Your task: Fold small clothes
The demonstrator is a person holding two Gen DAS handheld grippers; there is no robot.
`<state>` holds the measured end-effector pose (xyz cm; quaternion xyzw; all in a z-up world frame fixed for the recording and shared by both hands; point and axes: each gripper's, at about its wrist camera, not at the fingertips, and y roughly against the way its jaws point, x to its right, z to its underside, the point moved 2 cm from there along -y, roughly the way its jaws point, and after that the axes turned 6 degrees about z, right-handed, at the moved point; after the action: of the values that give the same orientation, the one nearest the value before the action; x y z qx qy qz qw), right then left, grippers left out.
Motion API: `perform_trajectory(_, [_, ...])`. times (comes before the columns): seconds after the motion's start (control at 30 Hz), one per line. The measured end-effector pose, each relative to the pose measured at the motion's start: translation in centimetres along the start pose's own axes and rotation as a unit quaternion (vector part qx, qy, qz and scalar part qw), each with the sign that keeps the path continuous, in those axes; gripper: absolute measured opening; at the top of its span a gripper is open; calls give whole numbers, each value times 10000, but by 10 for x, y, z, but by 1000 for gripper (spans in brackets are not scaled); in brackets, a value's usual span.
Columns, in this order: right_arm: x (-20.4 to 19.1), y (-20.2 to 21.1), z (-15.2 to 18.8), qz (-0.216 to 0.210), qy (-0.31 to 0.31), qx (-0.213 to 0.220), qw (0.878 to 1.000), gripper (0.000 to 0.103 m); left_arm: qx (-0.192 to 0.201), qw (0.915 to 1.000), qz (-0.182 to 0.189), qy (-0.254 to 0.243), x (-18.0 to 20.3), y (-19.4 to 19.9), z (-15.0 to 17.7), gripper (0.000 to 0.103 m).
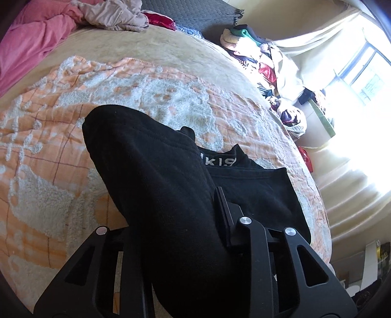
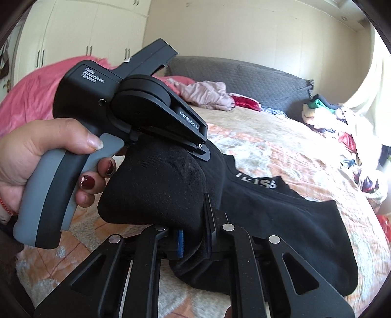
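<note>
A pair of black briefs point(image 1: 156, 171) with a lettered waistband point(image 1: 221, 163) lies partly on the orange and white bedspread point(image 1: 48, 137). My left gripper point(image 1: 185, 234) is shut on one side of the briefs and lifts a fold of black cloth over the rest. In the right wrist view the left gripper point(image 2: 198, 149) shows from the side, held by a hand point(image 2: 36, 156). My right gripper point(image 2: 194, 234) is shut on the near edge of the briefs point(image 2: 281, 220), just below the left one. The waistband point(image 2: 259, 182) lies flat behind.
A pink blanket point(image 1: 29, 41) and a beige garment point(image 1: 114, 14) lie at the far end of the bed. A grey headboard point(image 2: 244, 78) stands behind. A pile of mixed clothes point(image 1: 264, 66) sits off the bed's right side by a bright window point(image 1: 361, 75).
</note>
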<state>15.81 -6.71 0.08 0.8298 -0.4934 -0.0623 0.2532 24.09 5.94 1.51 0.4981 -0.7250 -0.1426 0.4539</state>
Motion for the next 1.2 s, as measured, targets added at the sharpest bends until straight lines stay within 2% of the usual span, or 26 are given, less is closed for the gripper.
perform_trajectory(0.4, [47,30,6,136,-593,-44,9981,11,-66,9993,71,-349,63,-12,-7,22])
perform_trajectory(0.77, [79,43,24,211,-1030,-165,9943,11,-327,9981,123,-503,103,-45,-6,23])
perform_trajectory(1.0, [104,38,38,133,-1627,-349,9860,11,-595,9962,-12,-632,123,-76,-1,23])
perform_trajectory(1.2, [122,36,58,98,-2192,-609,9737,11,-877,9935,-77,-722,136,-108,8,24])
